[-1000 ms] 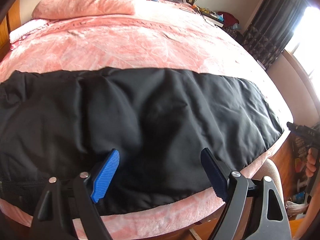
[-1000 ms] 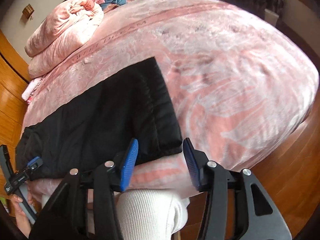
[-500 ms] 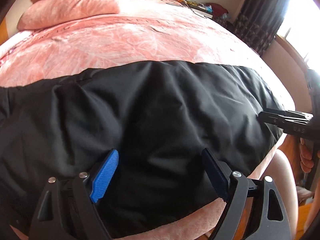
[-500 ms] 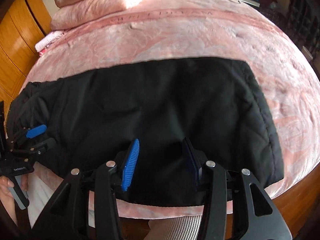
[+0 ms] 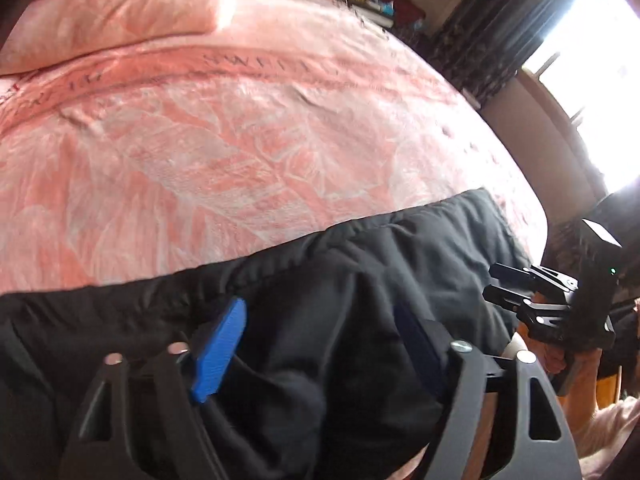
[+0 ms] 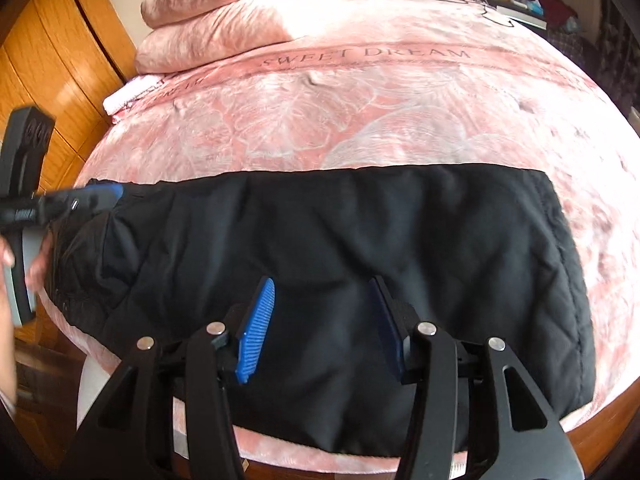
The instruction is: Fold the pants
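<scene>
- Black quilted pants [image 6: 360,248] lie spread lengthwise along the near edge of the bed, waist end toward the wooden wardrobe side, leg hems toward the window side; the fabric is rumpled near the waist.
- Beneath them, the wide pink velvety bedspread with pale leaf pattern [image 6: 360,120] covers the whole bed, the words "SWEET DREAM" printed across it.
- Folded pink plush bedding [image 6: 224,12] is stacked at the head of the bed.
- Orange-brown wooden wardrobe panels [image 6: 52,48] stand alongside the bed.
- A dark patterned curtain [image 5: 488,40] hangs by the bright window.
- The left gripper [image 5: 320,356], black-framed with blue ribbed pads, hangs over the waist end with its fingers spread wide, nothing between them.
- The right gripper [image 6: 324,328], of the same make, hovers over the middle of the pants, fingers apart and holding nothing.
</scene>
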The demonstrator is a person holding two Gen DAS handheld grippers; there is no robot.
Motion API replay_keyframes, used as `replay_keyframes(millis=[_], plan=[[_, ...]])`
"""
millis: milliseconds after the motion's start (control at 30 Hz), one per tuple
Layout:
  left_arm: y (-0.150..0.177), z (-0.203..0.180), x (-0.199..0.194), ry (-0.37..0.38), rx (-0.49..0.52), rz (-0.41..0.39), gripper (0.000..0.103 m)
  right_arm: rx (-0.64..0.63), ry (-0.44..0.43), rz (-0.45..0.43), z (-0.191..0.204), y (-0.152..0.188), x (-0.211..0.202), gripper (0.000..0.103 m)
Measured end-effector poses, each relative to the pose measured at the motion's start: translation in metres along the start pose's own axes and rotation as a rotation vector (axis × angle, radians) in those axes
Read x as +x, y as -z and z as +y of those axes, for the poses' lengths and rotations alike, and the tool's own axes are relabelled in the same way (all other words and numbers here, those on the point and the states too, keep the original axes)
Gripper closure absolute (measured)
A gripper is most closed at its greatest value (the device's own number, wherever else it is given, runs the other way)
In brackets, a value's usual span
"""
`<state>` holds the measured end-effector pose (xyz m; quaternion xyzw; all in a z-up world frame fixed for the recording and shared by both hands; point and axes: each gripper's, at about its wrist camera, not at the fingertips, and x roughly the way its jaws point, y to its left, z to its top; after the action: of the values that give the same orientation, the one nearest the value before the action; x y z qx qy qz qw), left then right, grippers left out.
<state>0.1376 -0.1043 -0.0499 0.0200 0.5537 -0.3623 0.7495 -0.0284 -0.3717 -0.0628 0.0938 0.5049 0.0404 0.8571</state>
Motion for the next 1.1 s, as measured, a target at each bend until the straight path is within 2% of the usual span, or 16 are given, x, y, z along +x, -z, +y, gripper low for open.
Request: replay_keyframes(millis=[33,200,267,300,400,467,533,600,633,733,800,867,933,967,1033,1100], plan=[[-0.005,0.001,0.009,0.016,0.008,0.034,0.043,-0.004,-0.002,0.001,0.002,0.0,0.003,0.053],[-0.012,-0.004,0.047,0.019,0.084,0.136,0.044,0.007,-0.034,0.016,0.008,-0.002,0.014,0.053],[-0.014,0.001,0.056,0.047,0.051,0.157,0.047,0.001,-0.032,0.025,0.008,0.0,0.018,0.053],[-0.016,0.003,0.059,0.058,0.042,0.163,0.065,-0.002,-0.029,0.032,0.008,0.0,0.02,0.053],[-0.013,0.007,0.061,0.071,0.013,0.174,0.087,0.003,-0.022,0.046,0.006,0.003,0.026,0.052],[-0.011,0.009,0.055,0.075,-0.008,0.149,0.093,0.013,-0.027,0.046,0.003,0.004,0.027,0.052],[-0.011,0.004,0.039,0.045,-0.006,0.081,0.095,0.021,-0.03,0.043,0.003,0.005,0.028,0.051],[-0.009,-0.012,0.025,-0.031,0.083,0.004,0.095,0.027,-0.033,0.041,0.004,0.006,0.029,0.049],[-0.007,-0.016,0.027,-0.049,0.104,0.008,0.095,0.026,-0.031,0.039,0.005,0.006,0.031,0.049],[-0.002,-0.007,0.05,-0.029,0.053,0.098,0.092,0.014,-0.005,0.055,0.008,0.007,0.036,0.045],[0.0,-0.001,0.054,0.003,0.015,0.115,0.088,-0.011,0.02,0.068,0.012,0.008,0.038,0.045],[0.0,0.003,0.043,0.031,-0.01,0.097,0.082,-0.032,0.037,0.076,0.015,0.009,0.039,0.044],[-0.002,0.009,0.02,0.036,-0.032,0.035,0.055,-0.035,0.035,0.08,0.014,0.01,0.039,0.044],[-0.002,0.011,0.008,0.027,-0.031,0.002,0.05,-0.036,0.029,0.08,0.013,0.01,0.039,0.044],[-0.001,0.02,-0.021,-0.011,-0.011,-0.054,0.047,-0.038,0.019,0.077,0.011,0.011,0.038,0.044],[-0.003,0.039,-0.045,-0.081,0.005,-0.059,0.047,-0.034,0.013,0.077,0.011,0.011,0.038,0.044]])
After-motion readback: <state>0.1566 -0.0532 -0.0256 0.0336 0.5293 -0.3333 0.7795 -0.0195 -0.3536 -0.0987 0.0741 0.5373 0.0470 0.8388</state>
